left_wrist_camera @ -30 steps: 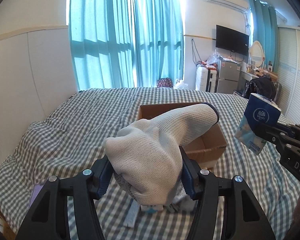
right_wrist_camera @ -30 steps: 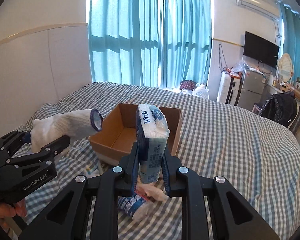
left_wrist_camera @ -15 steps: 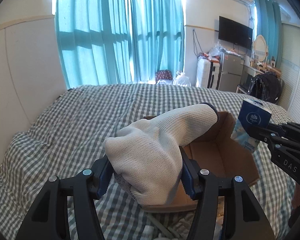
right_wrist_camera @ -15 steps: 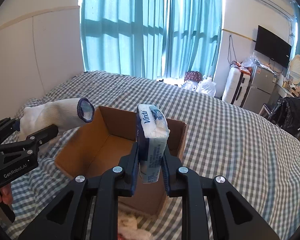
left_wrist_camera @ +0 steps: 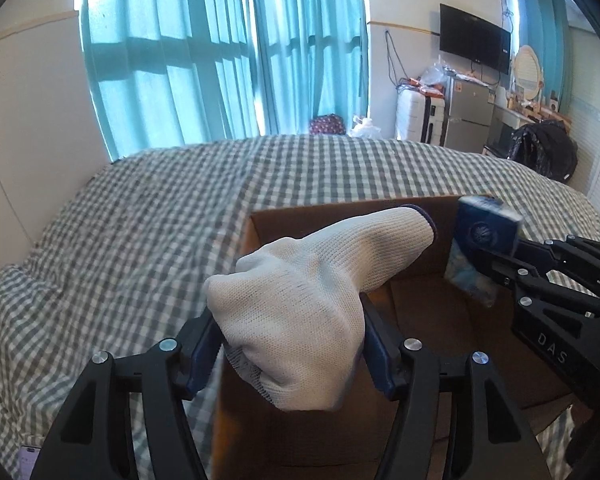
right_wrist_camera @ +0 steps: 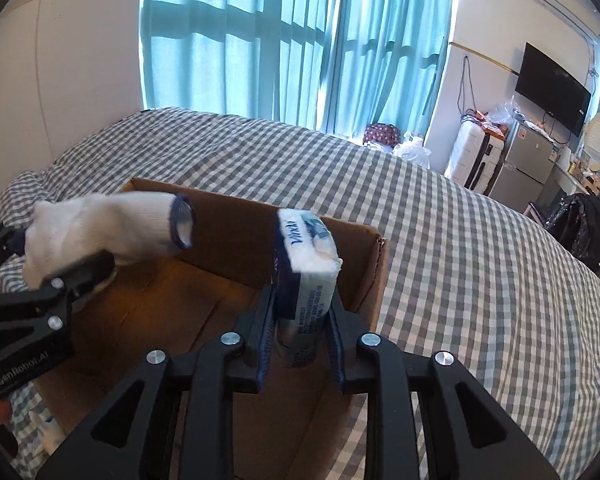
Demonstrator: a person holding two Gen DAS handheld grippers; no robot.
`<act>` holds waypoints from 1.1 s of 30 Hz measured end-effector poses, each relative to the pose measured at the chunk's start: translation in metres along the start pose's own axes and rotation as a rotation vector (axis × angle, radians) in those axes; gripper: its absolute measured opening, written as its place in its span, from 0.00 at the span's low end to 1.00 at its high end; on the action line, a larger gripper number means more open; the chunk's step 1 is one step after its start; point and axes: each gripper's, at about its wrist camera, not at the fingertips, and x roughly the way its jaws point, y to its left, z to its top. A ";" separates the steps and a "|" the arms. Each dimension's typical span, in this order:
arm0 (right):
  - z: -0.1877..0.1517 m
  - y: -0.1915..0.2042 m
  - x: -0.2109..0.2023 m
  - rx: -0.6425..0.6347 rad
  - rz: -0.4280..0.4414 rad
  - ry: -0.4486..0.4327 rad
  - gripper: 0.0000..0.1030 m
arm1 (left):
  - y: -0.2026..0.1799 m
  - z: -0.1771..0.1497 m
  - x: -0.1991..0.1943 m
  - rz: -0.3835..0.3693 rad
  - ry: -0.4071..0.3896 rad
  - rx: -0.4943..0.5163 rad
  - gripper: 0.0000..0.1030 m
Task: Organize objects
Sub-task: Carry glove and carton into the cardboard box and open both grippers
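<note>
**Two grippers over a cardboard box on a bed, each with an item**

Item 1: white knit glove [left_wrist_camera: 320,264] with a dark cuff, between the pads of the left gripper [left_wrist_camera: 286,320]. The jaws had just been opening, but the pads touched the glove on both sides. It was held over the near left corner of the open cardboard box [right_wrist_camera: 236,208], cuff pointing across the opening.
Item 2: blue and white tissue pack [right_wrist_camera: 306,248], upright between the pads of the right gripper [right_wrist_camera: 302,294]. The jaws had just been opening, and the pack sat in contact with them over the right part of the box, near its far wall.
Support: the box rested on a bed [right_wrist_camera: 460,240] with a checked cover.
</note>
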 end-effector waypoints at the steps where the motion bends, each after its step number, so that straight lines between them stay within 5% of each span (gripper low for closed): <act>1: -0.001 -0.002 -0.001 0.008 0.023 -0.003 0.32 | 0.000 0.001 0.001 0.007 0.000 0.003 0.67; 3: -0.001 -0.002 -0.005 0.023 0.045 0.005 0.53 | -0.001 0.000 -0.001 0.011 0.004 0.004 0.68; 6: -0.001 0.001 -0.025 0.023 0.023 -0.032 0.70 | 0.000 0.003 -0.015 -0.001 -0.006 -0.023 0.81; 8: 0.001 0.002 -0.042 0.022 -0.001 -0.059 0.76 | 0.002 0.008 -0.028 0.003 -0.027 -0.035 0.90; 12: 0.008 0.003 -0.082 0.039 -0.022 -0.106 0.89 | 0.004 0.019 -0.063 0.018 -0.079 -0.048 0.95; 23: -0.004 -0.001 -0.213 0.118 -0.266 -0.240 1.00 | 0.015 0.018 -0.185 0.055 -0.235 -0.085 1.00; 33: -0.059 0.013 -0.266 0.179 -0.276 -0.237 1.00 | 0.022 -0.026 -0.241 0.050 -0.274 -0.133 1.00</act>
